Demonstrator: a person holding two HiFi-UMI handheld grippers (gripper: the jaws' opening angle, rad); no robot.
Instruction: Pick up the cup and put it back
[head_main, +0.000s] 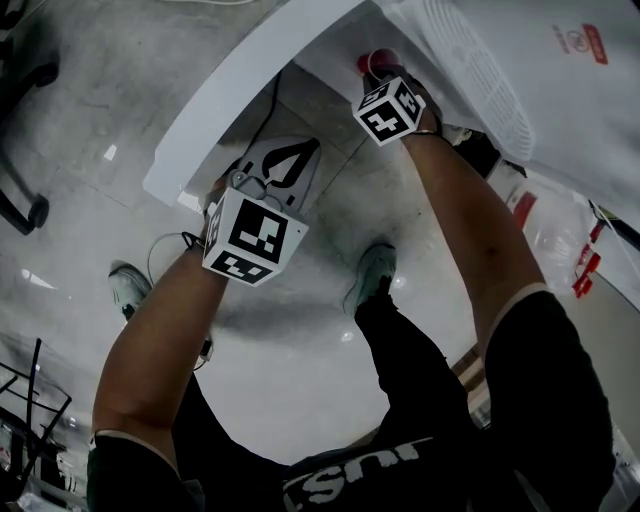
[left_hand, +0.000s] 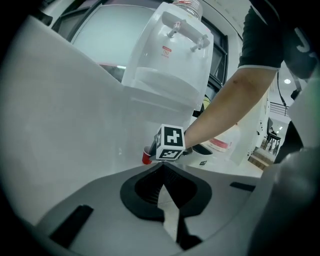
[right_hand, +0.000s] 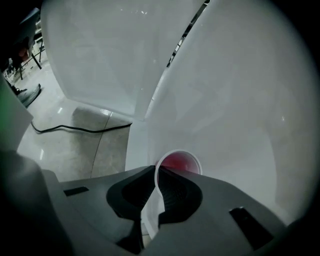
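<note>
A small red cup with a white rim is up against the white table, just past its edge. My right gripper is shut on the cup's rim, pointing steeply down. In the right gripper view the cup shows its open mouth, with the rim pinched at my right gripper's tips. The left gripper view has the cup low over the tabletop under the right gripper's marker cube; I cannot tell whether it touches. My left gripper hangs at the table's near edge, shut and empty.
A white water dispenser stands on the table behind the cup. A black cable runs across the grey floor beside the table. The person's shoes are on the floor below my grippers.
</note>
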